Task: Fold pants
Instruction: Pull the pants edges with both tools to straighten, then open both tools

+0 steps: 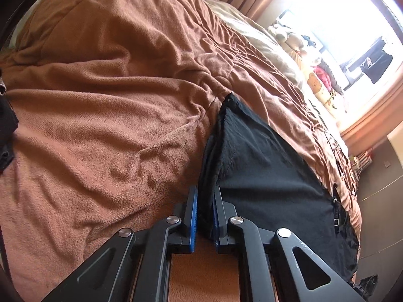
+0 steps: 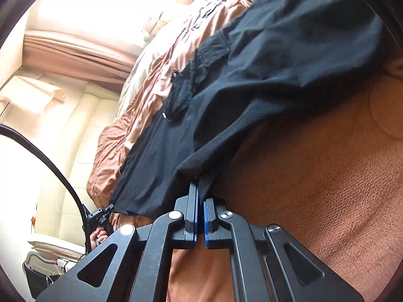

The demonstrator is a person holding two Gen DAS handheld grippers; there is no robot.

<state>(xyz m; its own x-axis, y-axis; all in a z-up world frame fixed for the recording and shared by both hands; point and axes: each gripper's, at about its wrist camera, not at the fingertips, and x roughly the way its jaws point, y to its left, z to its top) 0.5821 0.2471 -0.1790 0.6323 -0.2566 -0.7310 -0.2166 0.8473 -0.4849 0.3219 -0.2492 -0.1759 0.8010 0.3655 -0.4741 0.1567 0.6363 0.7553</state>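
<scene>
Both grippers pinch the black pants on a bed covered by a brown fleece blanket.

Left wrist view: the left gripper [image 1: 204, 202] has its blue-padded fingers [image 1: 192, 216] drawn nearly together, with a thick folded edge of the pants [image 1: 264, 176] clamped between them; the cloth spreads away to the right over the blanket [image 1: 100, 113], towards a bright window [image 1: 347, 25]. Right wrist view: the right gripper [image 2: 199, 193] has its fingers [image 2: 195, 201] pressed together on a thin corner of the pants [image 2: 252, 75], which stretch up and away across the blanket [image 2: 314, 176]; a hand [image 2: 99, 237] shows low at the left. No brand, label or writing can be read in either view.
</scene>
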